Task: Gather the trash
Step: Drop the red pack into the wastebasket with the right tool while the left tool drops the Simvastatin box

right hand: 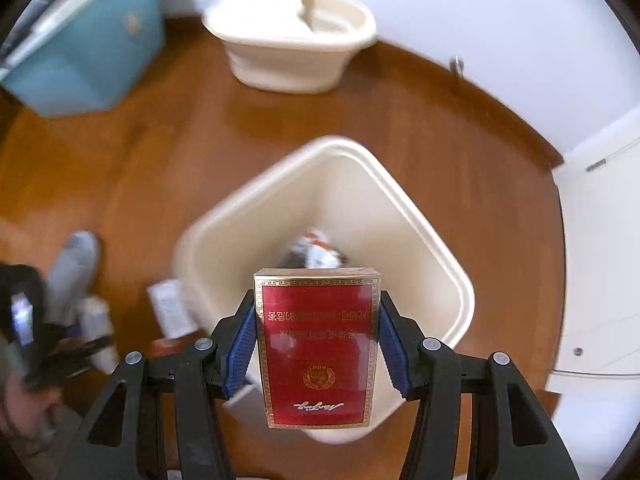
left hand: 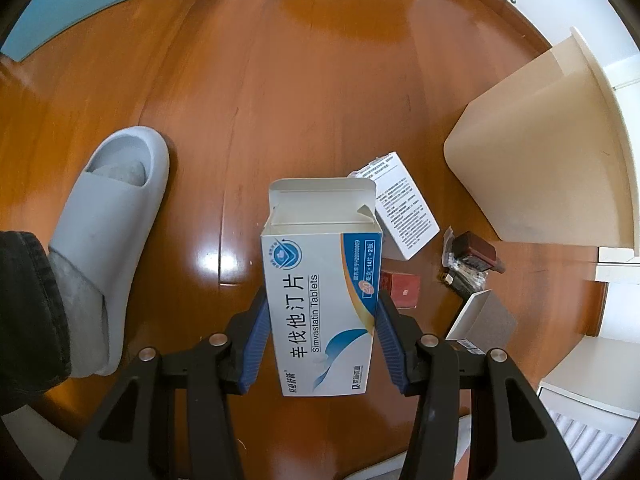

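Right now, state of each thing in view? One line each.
Left claw: shut on the white and blue Simvastatin tablet box.
White and blue Simvastatin tablet box: held above the floor, top flap open.
Right claw: shut on the red and gold cigarette pack.
Red and gold cigarette pack: closed, held above the bin.
Cream plastic waste bin: upright, lidless, some trash inside.

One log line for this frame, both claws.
left claw: shut on Simvastatin box | right claw: shut on red cigarette pack, above bin | floor litter remains
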